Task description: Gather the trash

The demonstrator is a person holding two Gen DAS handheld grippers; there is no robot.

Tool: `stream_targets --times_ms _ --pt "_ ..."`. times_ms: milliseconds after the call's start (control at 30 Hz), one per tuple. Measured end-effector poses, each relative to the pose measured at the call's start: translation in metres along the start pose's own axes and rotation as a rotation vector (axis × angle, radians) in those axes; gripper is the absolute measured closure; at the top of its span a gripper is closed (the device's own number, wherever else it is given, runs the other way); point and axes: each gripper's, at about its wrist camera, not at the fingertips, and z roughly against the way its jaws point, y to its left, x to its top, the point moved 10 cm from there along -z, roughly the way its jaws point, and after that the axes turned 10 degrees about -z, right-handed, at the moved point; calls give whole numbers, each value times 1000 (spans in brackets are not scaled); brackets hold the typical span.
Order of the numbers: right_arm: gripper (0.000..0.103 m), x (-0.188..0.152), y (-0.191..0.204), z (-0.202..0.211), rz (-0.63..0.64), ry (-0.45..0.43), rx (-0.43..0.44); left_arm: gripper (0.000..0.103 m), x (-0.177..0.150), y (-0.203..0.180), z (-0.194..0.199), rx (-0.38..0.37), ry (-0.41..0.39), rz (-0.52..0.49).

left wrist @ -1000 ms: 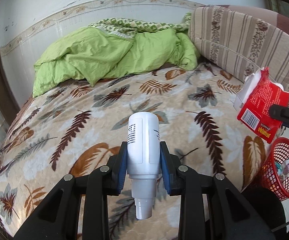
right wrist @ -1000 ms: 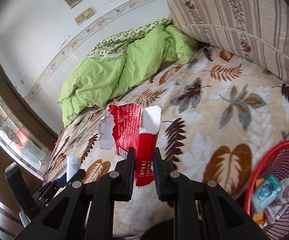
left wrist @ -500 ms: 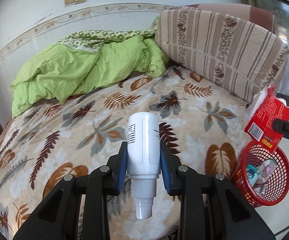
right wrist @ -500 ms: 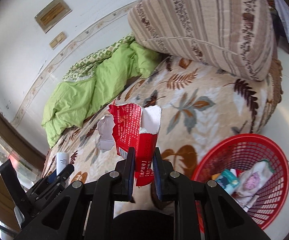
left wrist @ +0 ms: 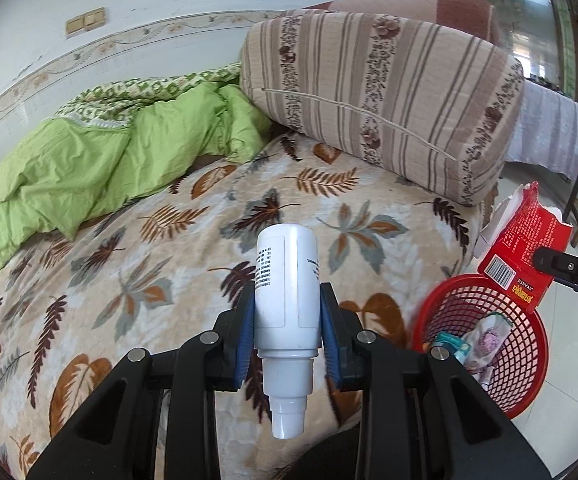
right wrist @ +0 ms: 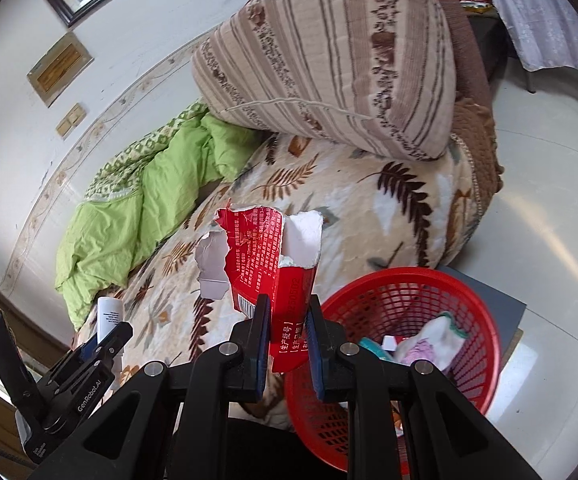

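My left gripper [left wrist: 287, 336] is shut on a white plastic bottle [left wrist: 287, 284], held above the bed with its cap toward the camera; the bottle also shows in the right wrist view [right wrist: 109, 312]. My right gripper [right wrist: 287, 340] is shut on a torn red carton [right wrist: 277, 256], held over the near-left rim of a red mesh basket [right wrist: 481, 360]. The carton [left wrist: 523, 252] and the basket [left wrist: 529, 372] also show at the right of the left wrist view. The basket holds several pieces of trash.
A bed with a leaf-print blanket [left wrist: 169, 248] fills the left. A crumpled green quilt [left wrist: 89, 160] lies at its far side. A large striped cushion [left wrist: 389, 92] rests on the bed's right end. The basket stands on pale floor tiles [right wrist: 549, 200] beside the bed.
Both grippers have swung right, toward the basket. The basket has come closer in both views, and the red carton now hangs over its rim. Both grips are unchanged.
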Motion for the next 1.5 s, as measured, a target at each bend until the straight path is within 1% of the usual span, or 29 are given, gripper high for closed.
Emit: stream_targets --times_ms 100,167,333,533,567,700,800,933,1000,1033,1067,1133,1233,1300,1433,1500 --pt "85 4 -11 5 -16 -10 -17 74 4 -14 -2 -27 1 -14" --pt "85 7 -17 7 -22 -16 -26 74 7 -25 -3 -59 4 -24" --pt "85 11 -30 15 -46 -32 -49 74 12 -59 -7 -217 26 -35" --pt "85 14 -44 17 -75 -36 -68 74 13 -96 -21 -387 97 -11" --pt "85 14 -47 18 -82 -36 -71 74 13 -102 -24 -405 108 -12" --pt "85 17 -57 17 -99 -36 -80 74 14 -120 -32 -434 131 -38" --pt "85 17 -65 15 -112 -33 -94 74 13 -137 -37 -475 149 -60" --pt "82 13 -78 9 -137 -4 -128 74 9 -161 -41 -527 162 -114" --pt "69 10 -89 3 -154 24 -161 60 6 -166 -41 -523 166 -136" --pt "58 9 -94 2 -166 32 -174 47 6 -166 -41 -518 161 -136" --pt "57 8 -99 2 -176 31 -187 42 6 -165 -40 -516 151 -133" --pt "57 8 -100 5 -162 23 -196 42 7 -163 -37 -513 141 -132" --pt "53 11 -97 11 -141 3 -209 39 11 -150 -31 -488 116 -114" --pt "51 14 -91 15 -117 -14 -223 33 14 -136 -21 -461 86 -97" --pt "39 17 -71 29 -32 -74 -290 20 18 -99 5 -384 -1 -67" --pt "34 17 -58 36 24 -105 -331 17 16 -75 18 -342 -32 -48"
